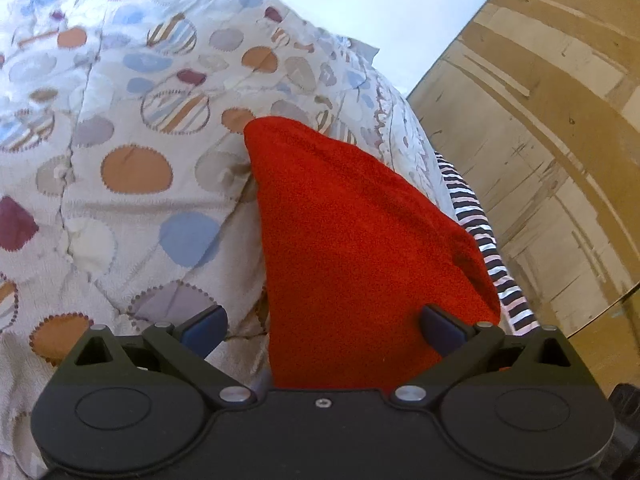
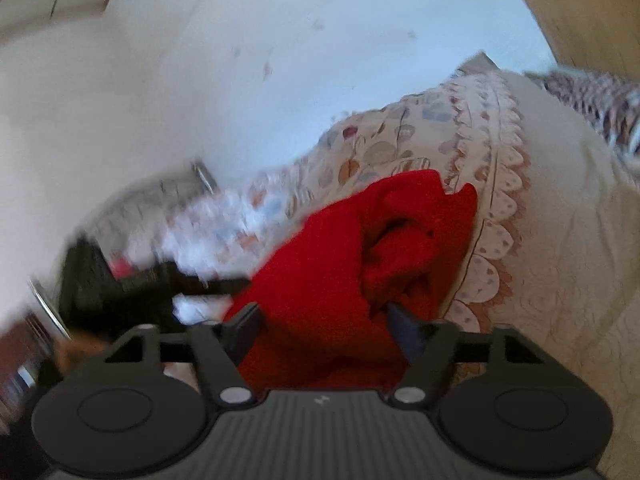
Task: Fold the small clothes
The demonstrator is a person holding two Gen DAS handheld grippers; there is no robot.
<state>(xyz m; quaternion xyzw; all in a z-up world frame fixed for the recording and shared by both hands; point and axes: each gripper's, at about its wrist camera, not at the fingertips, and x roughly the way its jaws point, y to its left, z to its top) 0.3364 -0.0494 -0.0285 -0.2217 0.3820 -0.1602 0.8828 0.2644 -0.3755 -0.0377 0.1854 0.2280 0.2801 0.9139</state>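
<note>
Room: pale bluish-white wall (image 1: pixel 400 12) behind the bed, scuffed brown wooden panel (image 1: pixel 540 140) on the right of the left wrist view
Bed cover: cream quilted bedspread with orange, blue and maroon circles (image 1: pixel 132 132), spread wide; a scalloped border (image 2: pixel 504 216) shows in the right wrist view
Striped cloth: dark-and-white striped fabric (image 1: pixel 492 256), just beside the red piece at the bed's edge
Garment: bright red fleecy small garment (image 1: pixel 352 240), bunched on the bedspread, reaching in between both grippers' fingers
Left gripper (image 1: pixel 324 328): fingers spread wide, released; red cloth touches the right pad only
Right gripper (image 2: pixel 324 332): blue pads apart with red cloth between; grip cannot be told
</note>
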